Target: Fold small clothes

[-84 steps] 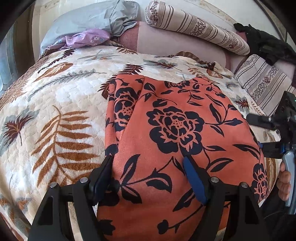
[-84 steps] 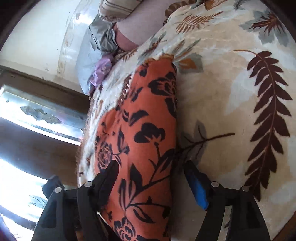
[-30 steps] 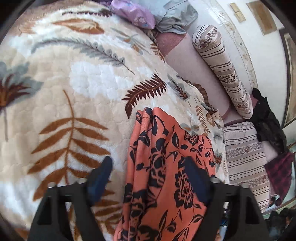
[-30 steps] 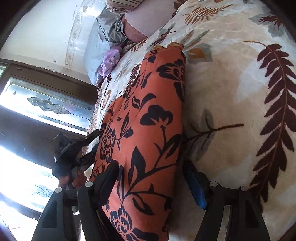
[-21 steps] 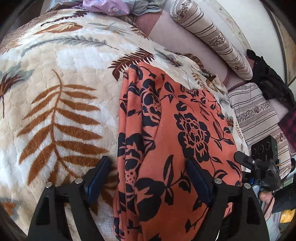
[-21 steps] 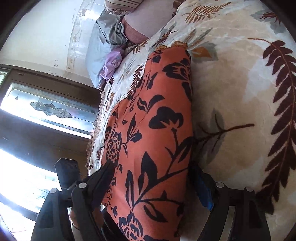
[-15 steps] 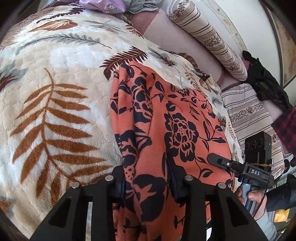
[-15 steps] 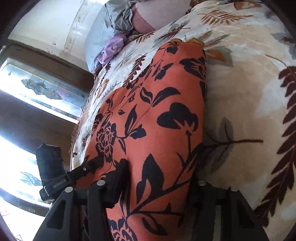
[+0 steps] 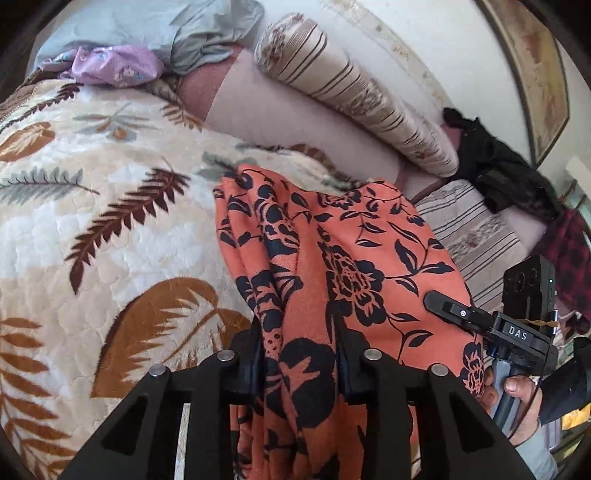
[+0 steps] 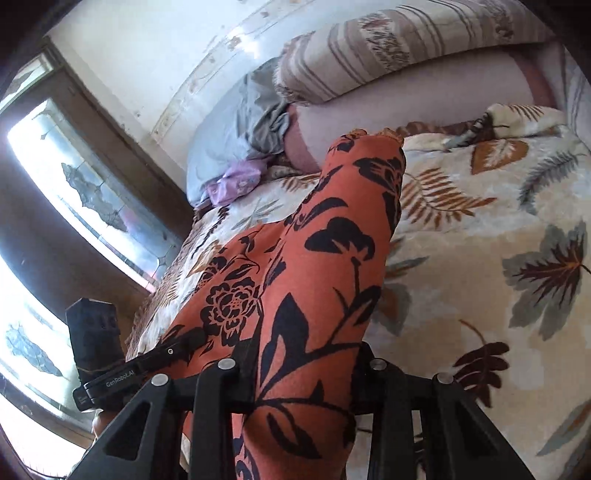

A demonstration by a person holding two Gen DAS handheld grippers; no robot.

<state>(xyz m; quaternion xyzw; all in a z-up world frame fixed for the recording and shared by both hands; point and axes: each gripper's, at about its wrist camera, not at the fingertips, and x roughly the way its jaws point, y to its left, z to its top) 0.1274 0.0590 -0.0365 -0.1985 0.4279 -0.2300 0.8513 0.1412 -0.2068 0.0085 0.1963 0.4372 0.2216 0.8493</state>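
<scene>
Nearest the left wrist camera, the left gripper (image 9: 300, 363) is clamped on the near edge of the orange floral garment (image 9: 332, 258); its jaws have just been closing, and bunched cloth fills the narrow gap between the pads. From that grip the garment runs away toward twelve o'clock, gathered into long folds on its left side and spread flatter toward two o'clock, lying over the leaf-print blanket (image 9: 110, 229). At four o'clock a hand (image 9: 517, 398) holds the handle of the right gripper (image 9: 443, 304), whose black finger lies on the cloth's right edge.

In the right wrist view the right gripper (image 10: 304, 369) likewise pinches the garment (image 10: 332, 240), its jaws drawn in on the cloth after just closing, with fabric pressed between them. The cloth rises from there as a narrow band toward twelve o'clock, its far end draped on the blanket (image 10: 480, 240). At eight o'clock the left gripper (image 10: 177, 350) touches the cloth's left edge.

Farther off in the left view, a lilac cloth (image 9: 114, 66) and a grey pillow (image 9: 147, 29) sit at eleven o'clock, and a striped bolster (image 9: 351, 96) lies along the wall at one o'clock. A black garment (image 9: 509, 177) and a red checked cloth (image 9: 569, 251) are heaped at two to three o'clock. In the right view a patterned glass window (image 10: 92, 192) glows at nine o'clock.
</scene>
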